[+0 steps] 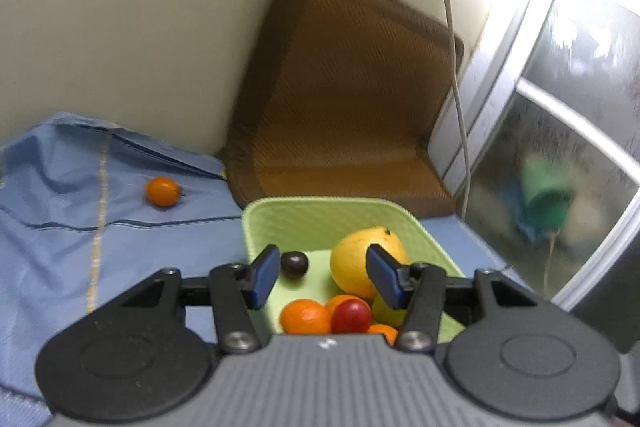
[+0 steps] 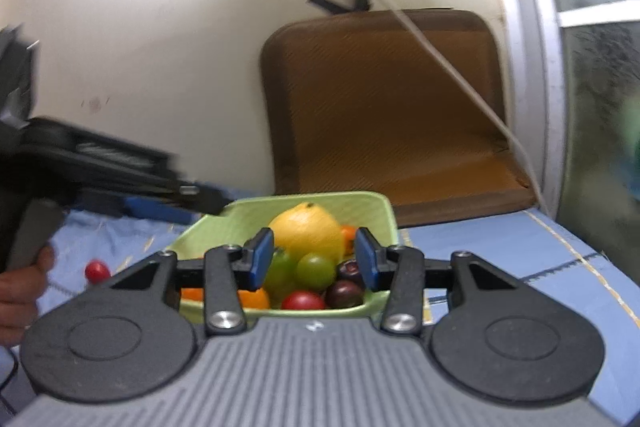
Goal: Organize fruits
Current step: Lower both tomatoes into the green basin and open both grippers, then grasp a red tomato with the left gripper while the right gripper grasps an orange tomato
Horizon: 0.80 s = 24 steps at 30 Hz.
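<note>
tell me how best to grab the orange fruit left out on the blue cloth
Grip the orange fruit across its round middle, coming from above with the open left gripper. It lies alone on the blue cloth, well clear of the green basket and the wall, so both fingers have room. It is small and round, so it will probably roll if nudged sideways.

wall (image 1: 120, 27): cream, marked | brown cushion (image 1: 344, 99): leaning on wall | window (image 1: 580, 107): bright, right | blue cloth (image 1: 60, 207): underneath

Open blue sheet (image 1: 60, 247) left of basket (image 1: 320, 215) — cushion (image 1: 340, 87) behind.
</note>
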{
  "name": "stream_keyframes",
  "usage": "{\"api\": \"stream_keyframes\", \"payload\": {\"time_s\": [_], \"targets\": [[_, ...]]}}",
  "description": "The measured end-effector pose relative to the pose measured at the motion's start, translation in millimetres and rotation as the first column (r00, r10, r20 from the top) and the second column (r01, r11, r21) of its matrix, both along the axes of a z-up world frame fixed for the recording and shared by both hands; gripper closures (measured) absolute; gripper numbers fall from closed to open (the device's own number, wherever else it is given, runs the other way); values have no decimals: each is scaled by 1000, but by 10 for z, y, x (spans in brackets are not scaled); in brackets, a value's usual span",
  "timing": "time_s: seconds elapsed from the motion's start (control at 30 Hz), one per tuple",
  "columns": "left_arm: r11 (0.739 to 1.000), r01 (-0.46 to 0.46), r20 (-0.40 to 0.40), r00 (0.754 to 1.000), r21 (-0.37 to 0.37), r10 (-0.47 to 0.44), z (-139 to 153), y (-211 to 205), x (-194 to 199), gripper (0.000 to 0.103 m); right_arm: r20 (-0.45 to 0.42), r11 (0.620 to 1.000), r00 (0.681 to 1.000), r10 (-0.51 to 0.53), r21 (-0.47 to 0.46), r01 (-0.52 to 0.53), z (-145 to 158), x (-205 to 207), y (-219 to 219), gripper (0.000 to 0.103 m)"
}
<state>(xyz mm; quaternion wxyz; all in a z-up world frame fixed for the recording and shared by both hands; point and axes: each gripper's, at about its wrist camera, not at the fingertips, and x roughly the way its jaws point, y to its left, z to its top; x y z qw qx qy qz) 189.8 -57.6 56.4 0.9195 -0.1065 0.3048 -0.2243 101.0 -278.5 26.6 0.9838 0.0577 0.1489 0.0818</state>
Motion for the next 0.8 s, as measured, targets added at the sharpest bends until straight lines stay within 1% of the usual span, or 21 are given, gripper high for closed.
{"api": "stream_keyframes", "payload": {"time_s": [0.03, 0.07, 0.13, 0.2, 0.27, 0.33, 0.4, 0.47, 0.53, 0.6, 0.67, 0.73, 0.8], "targets": [[1000, -12, 6, 1000, -15, 12, 20, 88, -71, 53, -2, 1000, 1000, -10, 17, 10, 3, -14, -31, 56], [999, -24, 11, 1000, -28, 24, 33, 185, -145, 51, -7, 999, 1000, -17, 34, 17, 6, -26, -57, 56], [998, -55, 15, 998, -38, 55, 23, 381, -311, 49, -16, 998, 1000, -15, 61, 16, 18, -69, -71, 56], [995, -93, 9, 996, -21, 93, -24, 580, -466, 49, -21, 996, 1000, 3, 85, -2, 23, -172, -61, 56], [991, -136, 5, 991, 18, 136, -92, 764, -607, 49, -22, 994, 999, 40, 99, -37, 31, -285, 0, 56], [982, -181, -2, 983, 58, 181, -180, 940, -712, 49, -15, 992, 996, 82, 93, -81, 41, -371, 105, 56], [973, -218, -19, 975, 77, 220, -262, 1080, -750, 49, -17, 988, 991, 136, 75, -134, 68, -415, 273, 56], [965, -246, -31, 968, 87, 249, -304, 1197, -764, 49, -31, 980, 980, 195, 43, -194, 88, -415, 472, 56], [965, -249, -23, 967, 86, 252, -319, 1259, -763, 49, -44, 969, 968, 247, 10, -246, 140, -389, 666, 56], [969, -229, -9, 973, 91, 231, -316, 1277, -744, 49, -64, 957, 955, 289, 9, -289, 234, -285, 809, 56], [972, -202, 11, 979, 122, 203, -320, 1209, -662, 48, -94, 947, 942, 321, 8, -322, 364, -76, 916, 56], [971, -183, 25, 983, 155, 182, -333, 1119, -566, 48, -152, 945, 934, 324, 11, -326, 537, 318, 1035, 56], [972, -168, 26, 986, 167, 166, -373, 1039, -440, 48, -237, 946, 917, 321, 40, -321, 672, 810, 1138, 56]]}}
